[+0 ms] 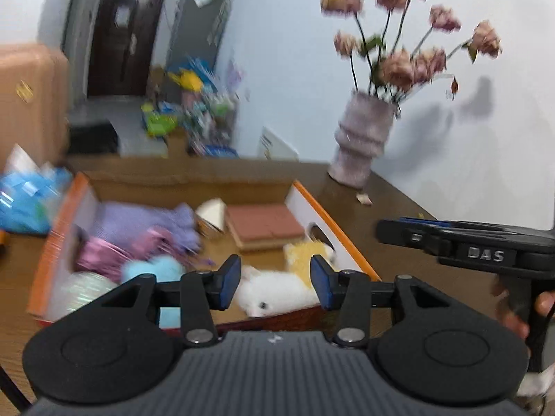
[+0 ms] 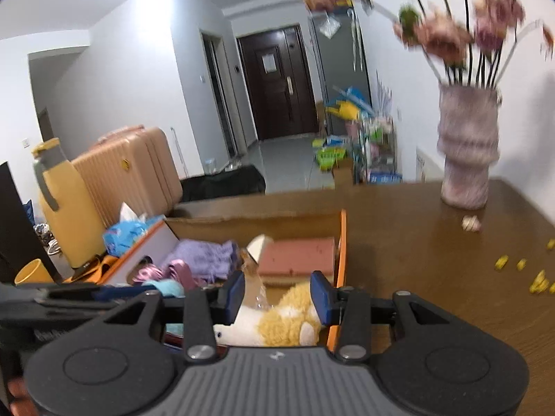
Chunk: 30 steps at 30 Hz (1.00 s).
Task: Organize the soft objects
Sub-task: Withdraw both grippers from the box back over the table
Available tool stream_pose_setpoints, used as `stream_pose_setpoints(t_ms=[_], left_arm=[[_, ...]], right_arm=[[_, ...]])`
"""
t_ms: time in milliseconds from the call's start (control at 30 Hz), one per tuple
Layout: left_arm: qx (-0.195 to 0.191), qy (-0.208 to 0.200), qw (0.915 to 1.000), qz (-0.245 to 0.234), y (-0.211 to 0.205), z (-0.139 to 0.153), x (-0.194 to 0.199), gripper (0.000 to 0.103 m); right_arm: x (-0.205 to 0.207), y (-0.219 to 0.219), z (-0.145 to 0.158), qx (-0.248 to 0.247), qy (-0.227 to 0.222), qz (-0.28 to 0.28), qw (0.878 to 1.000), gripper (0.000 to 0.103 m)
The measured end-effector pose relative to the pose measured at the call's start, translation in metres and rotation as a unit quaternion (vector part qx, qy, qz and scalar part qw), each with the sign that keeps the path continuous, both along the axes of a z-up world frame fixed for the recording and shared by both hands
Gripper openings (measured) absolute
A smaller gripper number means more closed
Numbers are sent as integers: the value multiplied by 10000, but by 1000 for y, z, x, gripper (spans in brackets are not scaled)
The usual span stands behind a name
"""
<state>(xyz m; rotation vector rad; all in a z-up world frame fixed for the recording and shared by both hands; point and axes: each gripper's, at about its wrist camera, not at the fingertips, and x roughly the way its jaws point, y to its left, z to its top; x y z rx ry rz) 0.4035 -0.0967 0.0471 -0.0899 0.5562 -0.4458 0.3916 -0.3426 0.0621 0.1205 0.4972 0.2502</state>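
- Left hand-held gripper (image 1: 275, 282): seen at lower centre of the left wrist view, blue pads spread apart with nothing pinched between them; a white plush toy (image 1: 277, 291) is framed in the gap but lies below in the box, untouched.
- Right hand-held gripper (image 2: 277, 298): seen at lower centre of the right wrist view, pads likewise spread and gripping nothing; a yellow-and-white plush toy (image 2: 288, 322) is seen through the gap, apart from the pads. The same tool's black body is seen at the right edge of the left wrist view, with part of a hand below it.
- Cardboard box (image 1: 333, 218), orange-edged and open-topped: placed on the bench at mid-frame, holding the soft objects.
- Contents catalogued in the left wrist view: white plush toy at the near wall; yellow plush toy (image 1: 307, 254) just behind it at the box's right; light blue fluffy item (image 1: 156, 267) at near left; pink shiny fabric (image 1: 104, 253) and purple cloth (image 1: 145, 222) at the left; reddish-brown flat pad (image 1: 263, 225) at the far right; a white wedge-shaped item (image 1: 211, 216) beside it.
- Bench (image 2: 416, 242): brown wood, small yellow bits scattered at the right of the right wrist view.
- Vase (image 1: 362, 142) with pink flowers (image 1: 399, 62): stood at the upper right, well apart from the box.
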Motion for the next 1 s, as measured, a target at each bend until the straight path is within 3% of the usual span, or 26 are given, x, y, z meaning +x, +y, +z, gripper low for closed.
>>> stream_pose_setpoints(t_ms=[133,200,267,367,400,467,600,1000], left_arm=[[115,-375,9986,342,36,28,-38,56],[331,-640,9952,664,52,36,-60,67],[611,-1004,9878,1026,64,40,-81,82],[1026,-1574,9713,1458,73,40,-110,94],[1140,-1749,9654,1560,75,38,-119,99],[1254,-1938,9585,1673,78,36,-132,100],[1020,-1882,9626,1659,92,36,-154,101],[667,-1951,9646,1647,116,28,-230,103]], right_arm=[[-35,10,24,-341,-352,-61,9988,62],[-55,18,29,-601,-582,-129,9964,77],[-75,26,29,-838,-928,-250,9918,91],[-102,37,21,-1009,-1634,-437,9804,101],[-110,41,17,-1075,-1785,-514,9767,103],[-120,49,12,-1126,-1882,-627,9736,103],[-141,59,10,-1025,-1876,-707,9743,103],[-222,80,15,-765,-2005,-764,9737,103]])
